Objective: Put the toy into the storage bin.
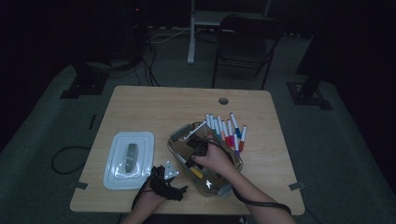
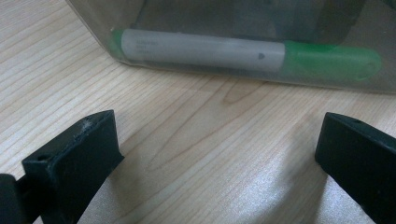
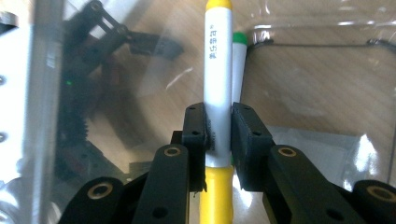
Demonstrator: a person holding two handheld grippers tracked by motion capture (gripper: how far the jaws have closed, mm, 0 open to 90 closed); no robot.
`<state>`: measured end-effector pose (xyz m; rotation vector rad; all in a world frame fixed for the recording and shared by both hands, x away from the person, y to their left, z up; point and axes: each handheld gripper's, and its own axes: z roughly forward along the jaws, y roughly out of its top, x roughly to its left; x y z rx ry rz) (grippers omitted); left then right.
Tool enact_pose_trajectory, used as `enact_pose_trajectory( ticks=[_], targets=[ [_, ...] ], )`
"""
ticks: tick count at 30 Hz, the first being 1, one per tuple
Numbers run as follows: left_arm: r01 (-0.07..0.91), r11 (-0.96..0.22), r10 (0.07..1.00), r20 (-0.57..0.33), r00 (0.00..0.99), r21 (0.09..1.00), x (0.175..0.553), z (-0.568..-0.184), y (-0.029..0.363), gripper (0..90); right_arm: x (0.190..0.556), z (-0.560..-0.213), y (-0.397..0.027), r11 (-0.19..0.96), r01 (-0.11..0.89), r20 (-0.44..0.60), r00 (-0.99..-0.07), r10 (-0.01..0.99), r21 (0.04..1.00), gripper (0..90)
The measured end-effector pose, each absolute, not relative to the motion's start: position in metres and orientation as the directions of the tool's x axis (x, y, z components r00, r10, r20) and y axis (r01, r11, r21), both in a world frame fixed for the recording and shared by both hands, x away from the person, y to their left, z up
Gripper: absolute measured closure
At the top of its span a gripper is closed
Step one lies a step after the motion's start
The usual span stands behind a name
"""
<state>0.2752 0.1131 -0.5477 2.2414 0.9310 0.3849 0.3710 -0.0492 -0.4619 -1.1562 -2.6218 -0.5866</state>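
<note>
- Pale wood-grain laminate covers the desk [image 1: 140, 107], a rounded rectangle with a cable hole near its far edge; its smooth, flat top lets markers lie without rolling far.
- Clear plastic forms the box [image 1: 175, 148], which sits slanted toward the near right corner; its see-through walls show what lies inside, and it appears to serve as the collecting place for the markers.
- The white lid [image 1: 128, 159] lies flat near the near left corner, well clear of the box, probably set aside so the opening stays free.
- A fan of loose markers [image 1: 226, 129] with white barrels and coloured caps rests just beyond the box, toward the right edge, within easy reach.
- The right gripper [image 3: 219, 128] is inside the box, jaws clamped on the white barrel of the yellow marker [image 3: 217, 70], held mid-length, likely for balance while it is lowered.
- The left gripper [image 2: 215, 154] rests low by the near edge, jaws spread wide with nothing between them, facing the box wall.
- A green marker [image 2: 205, 51] lies lengthwise against that wall, inside the box.
</note>
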Motion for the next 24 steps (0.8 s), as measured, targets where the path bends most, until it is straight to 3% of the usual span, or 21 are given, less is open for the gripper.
enact_pose_trajectory(
  ticks=[12,17,24],
  targets=[
    [0.515,-0.521,0.712,0.014,0.702,0.681,0.275,-0.548,0.113,0.4,0.37,-0.475,-0.047,0.628,0.746,0.36,-0.66,0.659,0.22,70.9],
    [0.515,-0.52,0.713,0.014,0.702,0.682,0.275,-0.548,0.113,0.4,0.368,-0.457,-0.059,0.6,0.729,0.327,-0.684,0.652,0.328,59.6],
    [0.515,-0.521,0.712,0.014,0.702,0.681,0.275,-0.548,0.113,0.4,0.364,-0.441,-0.074,0.563,0.703,0.312,-0.704,0.638,0.436,50.6]
  ],
)
